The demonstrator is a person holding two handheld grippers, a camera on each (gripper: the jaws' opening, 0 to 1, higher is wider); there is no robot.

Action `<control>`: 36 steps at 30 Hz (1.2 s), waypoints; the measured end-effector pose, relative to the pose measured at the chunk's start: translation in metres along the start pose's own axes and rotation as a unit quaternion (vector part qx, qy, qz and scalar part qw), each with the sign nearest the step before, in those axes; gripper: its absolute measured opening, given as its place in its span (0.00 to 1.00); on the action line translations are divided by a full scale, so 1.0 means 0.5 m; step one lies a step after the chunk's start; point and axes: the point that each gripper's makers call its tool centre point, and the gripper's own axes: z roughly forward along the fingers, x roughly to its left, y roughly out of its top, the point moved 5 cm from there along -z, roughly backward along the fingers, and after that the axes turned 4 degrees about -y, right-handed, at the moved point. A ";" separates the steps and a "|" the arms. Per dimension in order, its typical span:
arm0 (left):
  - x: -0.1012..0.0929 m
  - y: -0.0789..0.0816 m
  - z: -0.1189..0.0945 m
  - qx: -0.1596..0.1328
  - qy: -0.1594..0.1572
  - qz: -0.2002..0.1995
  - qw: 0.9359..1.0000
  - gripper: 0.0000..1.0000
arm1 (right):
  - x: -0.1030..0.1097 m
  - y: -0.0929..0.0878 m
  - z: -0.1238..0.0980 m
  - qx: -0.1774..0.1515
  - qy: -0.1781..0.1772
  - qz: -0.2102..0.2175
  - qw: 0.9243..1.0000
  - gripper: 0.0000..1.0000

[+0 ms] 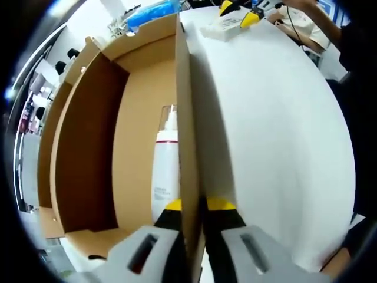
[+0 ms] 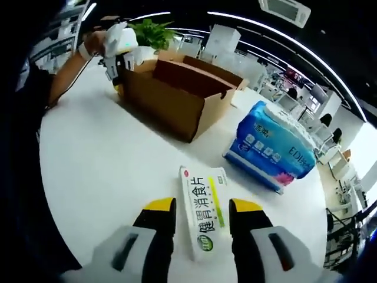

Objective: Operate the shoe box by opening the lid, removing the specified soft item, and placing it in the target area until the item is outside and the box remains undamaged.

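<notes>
The left gripper point(image 1: 192, 205) pinches the wall of the shoe box point(image 1: 184, 153) to hold it steady, with a white bottle point(image 1: 165, 159) inside just past its tips, while the right gripper point(image 2: 202, 213) waits open around a small flat packet point(image 2: 204, 211) on the table point(image 2: 100, 171).

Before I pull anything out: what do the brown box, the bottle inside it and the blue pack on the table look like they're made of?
Brown box: matte cardboard, raw tan faces and thin cut edges. Bottle: likely smooth white plastic with a clear cap; uncertain. Blue pack: glossy printed plastic film, wrinkled and shiny, seemingly over soft tissue.
</notes>
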 end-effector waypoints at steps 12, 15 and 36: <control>0.002 0.001 0.000 0.000 0.000 0.002 1.000 0.04 | 0.012 -0.041 -0.052 -0.021 -0.064 0.076 0.995 0.46; 0.001 0.001 0.000 0.001 0.000 0.002 1.000 0.04 | 0.008 -0.044 -0.051 -0.027 -0.075 0.098 0.992 0.59; 0.000 -0.001 0.001 0.001 0.001 -0.004 1.000 0.04 | -0.016 -0.103 0.015 -0.101 -0.042 0.172 0.979 0.67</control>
